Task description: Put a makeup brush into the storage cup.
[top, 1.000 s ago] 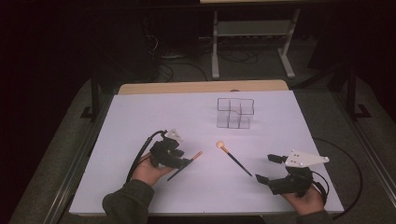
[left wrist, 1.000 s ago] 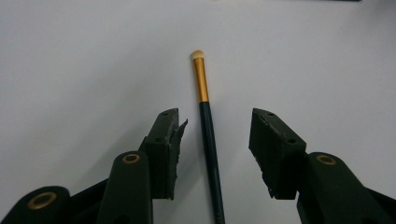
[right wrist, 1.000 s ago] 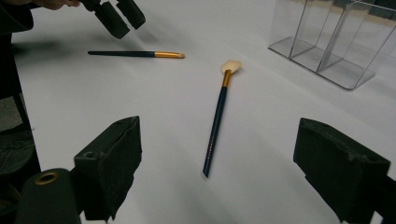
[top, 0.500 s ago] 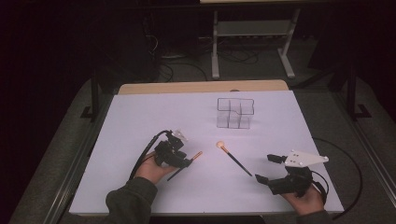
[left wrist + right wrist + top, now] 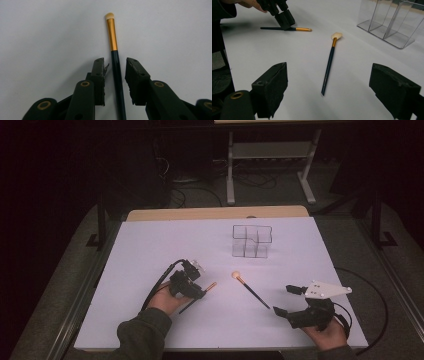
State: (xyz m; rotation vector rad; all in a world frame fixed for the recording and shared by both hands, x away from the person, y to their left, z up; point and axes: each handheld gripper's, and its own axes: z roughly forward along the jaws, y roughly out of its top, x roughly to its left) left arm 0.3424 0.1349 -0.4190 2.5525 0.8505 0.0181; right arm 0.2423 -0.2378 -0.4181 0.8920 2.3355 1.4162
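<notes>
Left gripper (image 5: 115, 72) is lowered over a small makeup brush (image 5: 114, 50) lying flat on the white table (image 5: 150, 250); its jaws have just been closing and straddle the dark handle without yet pressing on it. The gold ferrule and pale tip are pointed toward 12 o'clock from those jaws. Right gripper (image 5: 284, 301) is held wide open and empty. Beyond it, toward 11 o'clock, a larger makeup brush (image 5: 251, 289) is seen, and farther on a clear acrylic organizer (image 5: 251, 241).
</notes>
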